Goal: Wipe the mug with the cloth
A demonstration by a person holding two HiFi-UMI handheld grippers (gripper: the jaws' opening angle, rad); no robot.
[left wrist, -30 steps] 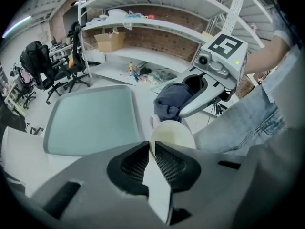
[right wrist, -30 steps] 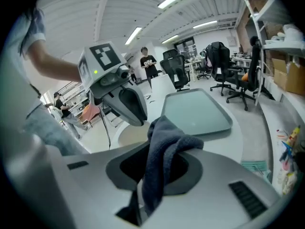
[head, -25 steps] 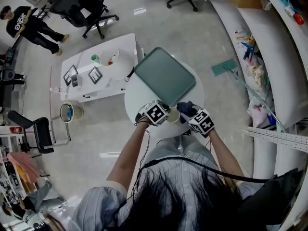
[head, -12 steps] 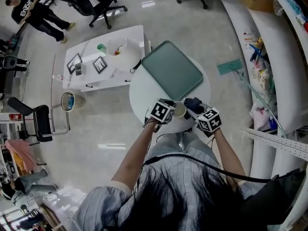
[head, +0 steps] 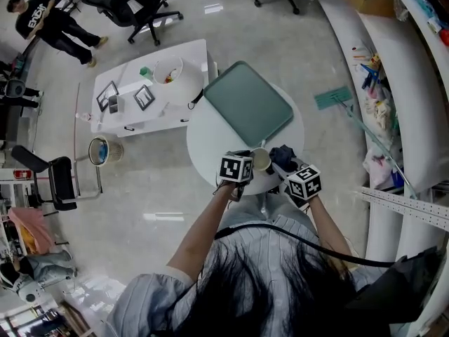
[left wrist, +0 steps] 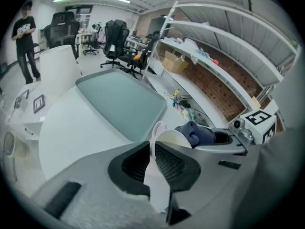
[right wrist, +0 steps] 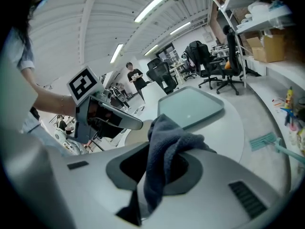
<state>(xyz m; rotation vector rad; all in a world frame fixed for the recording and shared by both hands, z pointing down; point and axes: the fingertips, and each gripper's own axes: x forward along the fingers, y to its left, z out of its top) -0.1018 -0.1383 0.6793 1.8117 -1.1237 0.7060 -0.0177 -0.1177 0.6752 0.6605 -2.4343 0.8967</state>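
A cream mug (head: pixel 261 160) is held above the near edge of the round white table (head: pixel 210 135). My left gripper (head: pixel 245 164) is shut on its handle; in the left gripper view the white handle (left wrist: pixel 156 130) runs between the jaws of my left gripper (left wrist: pixel 152 149), with the mug's (left wrist: pixel 172 138) rim just beyond. My right gripper (head: pixel 289 168) is shut on a dark blue-grey cloth (head: pixel 283 153). In the right gripper view the cloth (right wrist: pixel 167 149) bunches up out of my right gripper (right wrist: pixel 159 161). The cloth (left wrist: pixel 196 133) presses against the mug's mouth.
A green tray (head: pixel 249 111) lies on the far half of the table. A low white table (head: pixel 151 93) with small items stands at the far left, with office chairs (head: pixel 133 9) and a standing person (head: pixel 42 20) beyond. White shelves (head: pixel 393 83) curve along the right; a mop (head: pixel 331 98) lies on the floor.
My left gripper has rolled with the mug in it, turning the mug against the cloth. My right gripper has turned a little and kept its place.
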